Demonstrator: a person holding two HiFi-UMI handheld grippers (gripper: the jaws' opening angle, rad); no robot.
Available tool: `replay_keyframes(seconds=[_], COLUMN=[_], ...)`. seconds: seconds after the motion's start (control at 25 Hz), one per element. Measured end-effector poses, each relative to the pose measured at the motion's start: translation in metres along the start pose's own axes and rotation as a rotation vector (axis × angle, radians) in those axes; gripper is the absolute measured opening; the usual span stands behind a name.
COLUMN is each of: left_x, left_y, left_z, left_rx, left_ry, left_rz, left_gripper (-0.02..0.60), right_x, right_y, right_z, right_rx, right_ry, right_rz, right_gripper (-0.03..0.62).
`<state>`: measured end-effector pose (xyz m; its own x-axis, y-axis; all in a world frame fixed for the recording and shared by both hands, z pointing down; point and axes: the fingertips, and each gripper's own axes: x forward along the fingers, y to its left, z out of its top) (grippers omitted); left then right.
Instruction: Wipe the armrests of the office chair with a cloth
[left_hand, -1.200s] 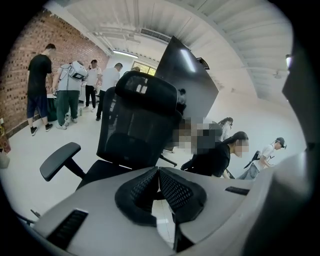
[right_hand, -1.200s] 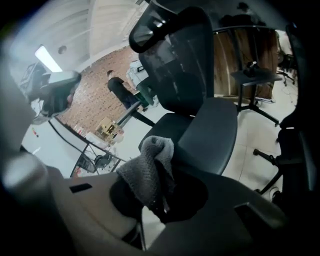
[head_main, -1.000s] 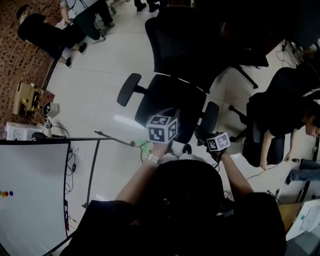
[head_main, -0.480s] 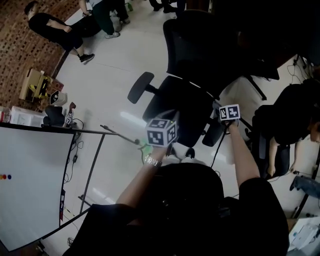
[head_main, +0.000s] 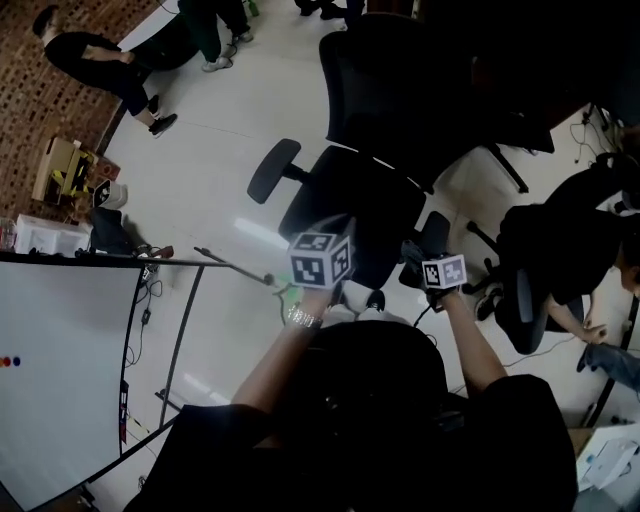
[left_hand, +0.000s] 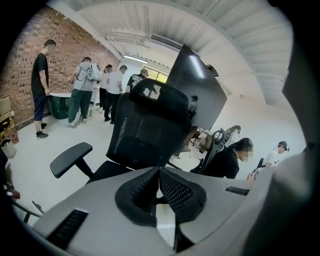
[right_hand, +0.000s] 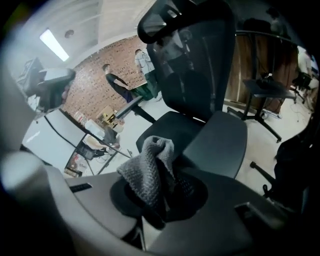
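Observation:
The black office chair (head_main: 350, 210) stands just ahead of me, one armrest (head_main: 272, 170) out to the left and the other armrest (head_main: 430, 238) on the right. My right gripper (right_hand: 161, 186) is shut on a grey knitted cloth (right_hand: 147, 170) and sits at the near end of the right armrest (right_hand: 220, 142); whether the cloth touches the pad I cannot tell. In the head view its marker cube (head_main: 443, 272) shows just below that armrest. My left gripper (left_hand: 158, 175) is shut with nothing in it, hanging in front of the seat, the left armrest (left_hand: 70, 157) further off to its left.
A second black chair (head_main: 400, 70) stands behind the first. A seated person (head_main: 560, 250) and another chair are close on the right. A whiteboard (head_main: 60, 360) with its stand legs (head_main: 190, 330) is at the lower left. People stand at the far left (head_main: 90, 60).
My right gripper, with the cloth, went forward along the right armrest half a second ago and has come back toward me. The left gripper has barely moved.

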<state>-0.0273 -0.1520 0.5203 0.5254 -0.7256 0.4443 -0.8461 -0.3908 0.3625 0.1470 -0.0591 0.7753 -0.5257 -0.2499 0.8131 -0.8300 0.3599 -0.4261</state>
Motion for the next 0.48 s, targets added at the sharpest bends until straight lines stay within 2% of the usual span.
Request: replay_keyframes(seconds=[0.12,0.2,0.32,0.4,0.48], left_x=[0.010,0.017,0.024,0.026,0.028], left_y=[-0.012,-0.020,-0.029,-0.035,-0.040], left_z=[0.000,-0.002,-0.005,-0.007,-0.008], left_rx=[0.013,0.023,0.035,0.044,0.054], left_ry=[0.012,0.023,0.037,0.047,0.055], left_rz=[-0.031,-0.050,-0.074,-0.083,-0.091], left_gripper=[0.002,0.002,0.002,0.002,0.002], right_x=[-0.009,-0.021,-0.048,-0.066,-0.073], right_y=[0.032,0.034,0.006,-0.025,-0.060], right_z=[-0.036,-0.040,-0.002,0.035,0.065], right_rx=[-0.007,-0.002,0.068,0.128,0.184], right_ry=[0.005,-0.040,-0.230,-0.354,-0.413], right_rz=[0.100,0.110,0.060,-0.008,-0.079], right_gripper=[0.051,0.051,0.051,0.051,0.051])
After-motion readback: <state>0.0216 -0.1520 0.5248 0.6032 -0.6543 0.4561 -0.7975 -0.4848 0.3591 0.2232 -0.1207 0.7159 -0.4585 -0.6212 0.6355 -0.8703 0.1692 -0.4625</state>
